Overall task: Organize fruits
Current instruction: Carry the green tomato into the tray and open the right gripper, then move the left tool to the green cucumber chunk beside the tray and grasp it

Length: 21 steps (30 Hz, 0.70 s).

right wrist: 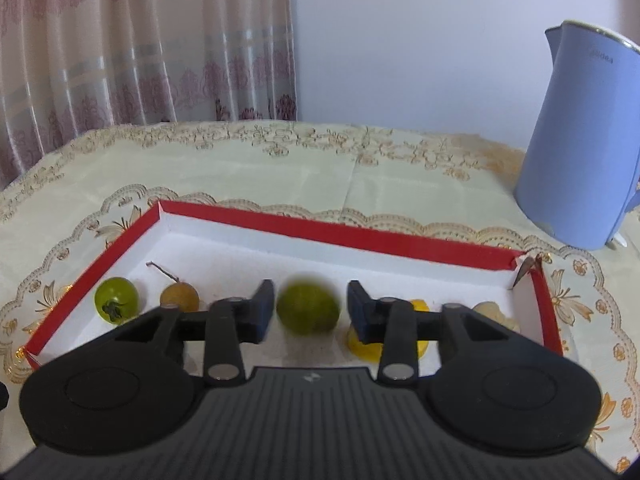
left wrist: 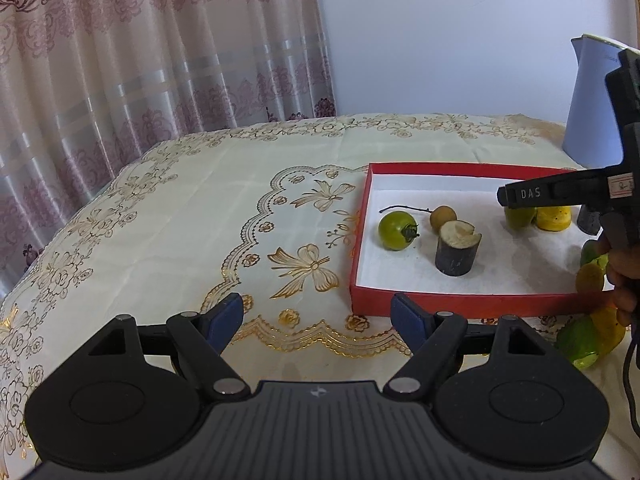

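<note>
A: Why hang our right claw [right wrist: 308,310] over the red box [right wrist: 360,236]?

B: We judge we're lining the fruit up in it. The blurred green fruit [right wrist: 308,308] sits between parted pads, untouched as far as we can tell.

A: And our left claw [left wrist: 318,316]?

B: Wide apart, empty, above the table [left wrist: 180,216]. The glossy tomato [left wrist: 397,230], rough-skinned brown fruit [left wrist: 443,218] and cut, dark-barked stump [left wrist: 457,247] lie boxed.

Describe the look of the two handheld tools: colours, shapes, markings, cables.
Left tool: black ribbed body, two round black discs, silver pivot pins, and blue pads. Right tool: the same build. From the left view, its side shows white "DAS" lettering, a small label, and a dark cable hanging below the hand.
</note>
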Motion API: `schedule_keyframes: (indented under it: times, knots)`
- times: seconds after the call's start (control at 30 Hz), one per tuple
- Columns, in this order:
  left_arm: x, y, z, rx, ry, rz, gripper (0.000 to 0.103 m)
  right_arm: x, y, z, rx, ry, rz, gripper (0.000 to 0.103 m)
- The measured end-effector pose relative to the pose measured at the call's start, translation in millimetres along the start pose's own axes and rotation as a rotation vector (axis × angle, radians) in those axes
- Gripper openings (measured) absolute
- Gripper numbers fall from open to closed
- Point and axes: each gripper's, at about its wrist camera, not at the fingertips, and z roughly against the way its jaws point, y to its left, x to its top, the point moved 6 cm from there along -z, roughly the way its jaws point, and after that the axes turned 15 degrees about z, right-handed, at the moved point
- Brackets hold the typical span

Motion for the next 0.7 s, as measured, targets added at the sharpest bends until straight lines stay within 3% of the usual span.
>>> schedule_keyframes:
  times: [0.03,0.27,0.43,0.57,0.7]
  knots:
    - [-0.3,-0.1,-0.1,0.002,0.002,0.001,0.081,1.1,0.7,2.4,-0.005,-0.005,0.005,0.056]
    - [-2.4,-2.2,2.3,0.001,0.01,0.0,0.081,7.9,-4.7,39.7,-0.007,-0.083,0.002,0.057]
    - [-5.3,-5.2,6.5,-0.016,0.017,0.006,0.081,-3.8,-17.7,87.6,-0.037,-0.164,-0.01,0.072]
    - [-11.8,-12.1,17.3,-0.069,0.017,-0.005,0.081,-23.6,-33.7,130.7,-0.081,-0.215,-0.018,0.083]
    - [-24.0,-33.9,31.7,-0.192,0.027,-0.06,0.081,-48.9,-47.5,166.7,-0.14,-0.264,-0.057,0.092]
